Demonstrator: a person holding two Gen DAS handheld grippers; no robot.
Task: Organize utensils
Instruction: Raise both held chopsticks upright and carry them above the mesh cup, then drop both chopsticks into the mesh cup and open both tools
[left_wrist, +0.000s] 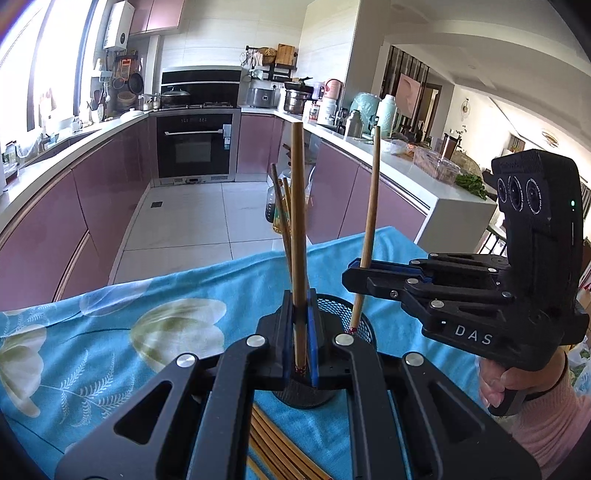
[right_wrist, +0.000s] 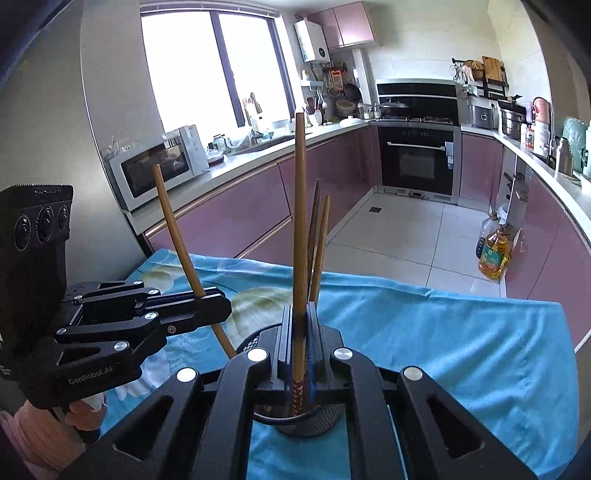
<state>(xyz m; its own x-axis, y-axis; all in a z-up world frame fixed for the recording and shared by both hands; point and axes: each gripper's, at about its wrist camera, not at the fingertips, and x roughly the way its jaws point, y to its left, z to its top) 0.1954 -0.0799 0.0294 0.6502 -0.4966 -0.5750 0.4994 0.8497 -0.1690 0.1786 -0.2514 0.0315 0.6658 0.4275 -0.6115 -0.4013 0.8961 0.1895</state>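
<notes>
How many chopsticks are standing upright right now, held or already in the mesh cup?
4: one in the left gripper, one in the right gripper, two in the mesh cup. More lie flat on the cloth, partly hidden.

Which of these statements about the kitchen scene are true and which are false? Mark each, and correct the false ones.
1. Each gripper is shut on one chopstick. True: the left gripper grips one chopstick, the right gripper another.
2. The holder is a solid white ceramic cup. False: the mesh holder is black.
3. The table wears a blue floral cloth. True.
4. No chopsticks are left on the table. False: loose chopsticks lie on the cloth.
5. Both held chopsticks lie flat. False: they stand nearly upright.
</notes>
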